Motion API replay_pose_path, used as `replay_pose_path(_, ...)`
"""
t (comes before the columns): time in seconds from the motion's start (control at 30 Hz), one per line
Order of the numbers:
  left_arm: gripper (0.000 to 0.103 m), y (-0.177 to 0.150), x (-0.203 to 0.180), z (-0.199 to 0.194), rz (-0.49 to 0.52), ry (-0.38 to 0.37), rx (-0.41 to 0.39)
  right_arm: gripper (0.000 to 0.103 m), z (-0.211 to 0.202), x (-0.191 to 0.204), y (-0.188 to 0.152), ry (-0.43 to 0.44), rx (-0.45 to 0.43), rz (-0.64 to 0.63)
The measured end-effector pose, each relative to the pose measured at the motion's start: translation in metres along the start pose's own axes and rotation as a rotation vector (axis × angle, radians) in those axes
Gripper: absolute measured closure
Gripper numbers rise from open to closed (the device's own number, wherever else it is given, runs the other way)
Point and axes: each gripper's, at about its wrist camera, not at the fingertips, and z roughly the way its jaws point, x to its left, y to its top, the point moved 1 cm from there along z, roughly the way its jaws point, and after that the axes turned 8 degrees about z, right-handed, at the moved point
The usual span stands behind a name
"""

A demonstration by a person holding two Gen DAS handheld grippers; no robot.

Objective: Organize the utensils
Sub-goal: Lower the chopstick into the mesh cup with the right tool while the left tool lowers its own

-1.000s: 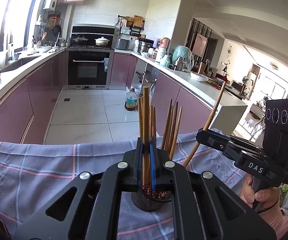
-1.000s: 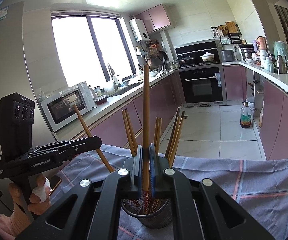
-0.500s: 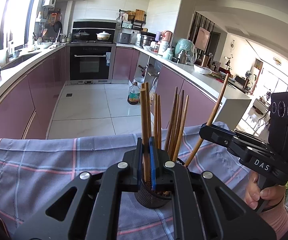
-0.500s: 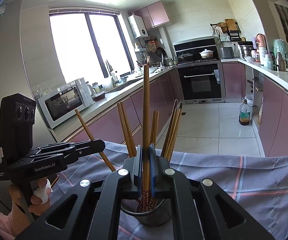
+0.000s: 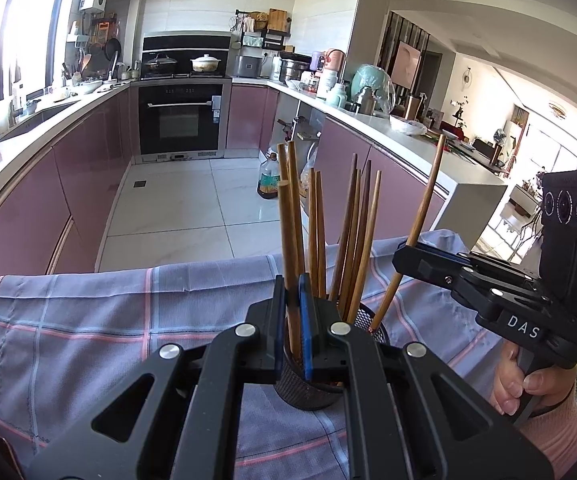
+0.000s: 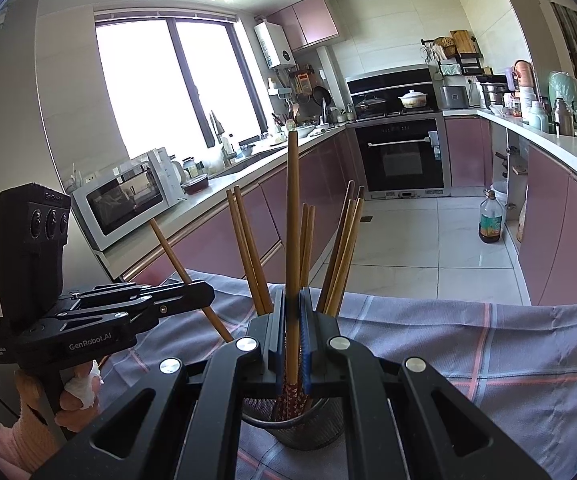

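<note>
A dark mesh holder (image 5: 308,384) stands on a checked cloth (image 5: 88,320) and holds several brown wooden chopsticks (image 5: 352,240). My left gripper (image 5: 293,312) is shut on one chopstick (image 5: 288,232), whose lower end is down inside the holder. My right gripper (image 6: 293,320) is shut on another upright chopstick (image 6: 292,216) with a patterned red tip (image 6: 290,398) inside the holder (image 6: 308,428). Each gripper shows in the other's view, my right one (image 5: 404,256) at the right and my left one (image 6: 204,294) at the left, each shut on its slanting chopstick.
The cloth-covered table ends a short way beyond the holder (image 6: 488,300). Pink kitchen cabinets (image 5: 48,184) line both sides, with an oven (image 5: 180,120) at the far end. A microwave (image 6: 128,196) stands on the left counter. A bottle (image 6: 490,220) stands on the tiled floor.
Both held chopsticks have gone lower into the holder. Both grippers have come down and stand closer to the holder's rim.
</note>
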Motion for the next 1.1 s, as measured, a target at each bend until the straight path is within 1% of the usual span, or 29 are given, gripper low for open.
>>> replay_pose_path(0.33, 0.095, -0.003, -0.001, 0.005, 0.017, 0.013, 0.011, 0.097, 0.007, -0.005, -0.004, -0.005, 0.02, 0.005)
replay_pose_path(0.63, 0.095, 0.001, -0.005, 0.01, 0.045, 0.034, 0.025, 0.097, 0.01, -0.008, -0.005, -0.008, 0.035, 0.008)
replay_pose_path(0.97, 0.096, 0.002, -0.006, 0.006, 0.056, -0.023, 0.046, 0.097, 0.015, -0.01, -0.007, -0.009, 0.049, 0.01)
replay_pose_path(1.1, 0.096, 0.004, -0.007, 0.007, 0.049, -0.061, 0.061, 0.097, 0.017, -0.011, -0.007, -0.008, 0.055, 0.015)
